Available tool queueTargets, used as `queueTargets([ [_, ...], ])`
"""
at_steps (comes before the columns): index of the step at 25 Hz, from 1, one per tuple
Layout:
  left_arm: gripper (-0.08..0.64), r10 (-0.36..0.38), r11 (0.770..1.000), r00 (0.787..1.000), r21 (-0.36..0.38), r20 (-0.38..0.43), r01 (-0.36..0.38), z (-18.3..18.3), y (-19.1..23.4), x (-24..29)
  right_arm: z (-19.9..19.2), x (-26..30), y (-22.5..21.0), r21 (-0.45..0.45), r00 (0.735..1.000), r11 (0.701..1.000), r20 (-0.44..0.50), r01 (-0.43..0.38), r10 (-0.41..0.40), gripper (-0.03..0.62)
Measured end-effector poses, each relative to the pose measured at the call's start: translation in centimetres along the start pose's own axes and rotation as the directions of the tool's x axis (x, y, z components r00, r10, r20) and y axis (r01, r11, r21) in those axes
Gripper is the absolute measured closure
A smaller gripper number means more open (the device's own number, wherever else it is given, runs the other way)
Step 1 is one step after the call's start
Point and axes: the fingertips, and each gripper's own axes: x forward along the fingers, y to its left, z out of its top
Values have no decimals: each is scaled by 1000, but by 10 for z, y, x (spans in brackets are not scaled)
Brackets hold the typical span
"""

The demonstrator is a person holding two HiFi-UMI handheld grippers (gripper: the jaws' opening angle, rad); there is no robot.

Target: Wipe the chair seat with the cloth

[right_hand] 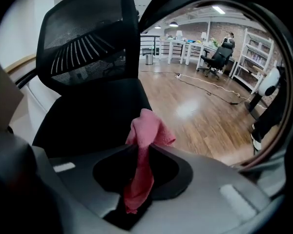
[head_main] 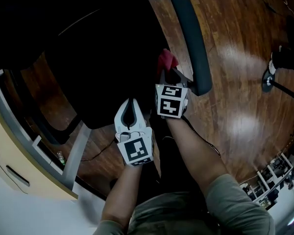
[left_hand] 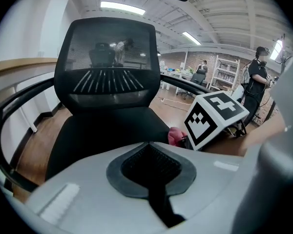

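Observation:
The black office chair's seat (head_main: 103, 67) fills the upper left of the head view, with its dark armrest (head_main: 193, 38) running along the right side. My right gripper (head_main: 169, 73) is shut on a pink cloth (head_main: 166, 60), holding it over the seat's right front edge beside the armrest. In the right gripper view the cloth (right_hand: 146, 130) sticks up between the jaws (right_hand: 139, 146), in front of the seat (right_hand: 88, 111) and mesh backrest (right_hand: 83, 43). My left gripper (head_main: 132, 102) hovers by the seat's front edge, shut with nothing in it (left_hand: 149, 144). The cloth (left_hand: 176, 136) shows to its right.
Shiny wooden floor (head_main: 235, 82) lies to the right. Another chair's base (head_main: 272, 75) stands at the far right and a shelf (head_main: 272, 180) at the lower right. A pale desk edge (head_main: 19, 151) curves along the left. People (left_hand: 258, 82) stand far back.

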Motion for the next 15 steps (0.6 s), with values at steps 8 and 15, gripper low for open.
queueTargets([
  [8, 555, 87, 995, 996, -50, 29, -85, -16, 58, -32, 6, -22, 29, -114, 994, 993, 104, -11, 23, 526],
  [15, 555, 210, 973, 978, -104, 22, -206, -36, 144, -96, -1, -57, 182, -295, 941, 914, 110, -278, 321, 525],
])
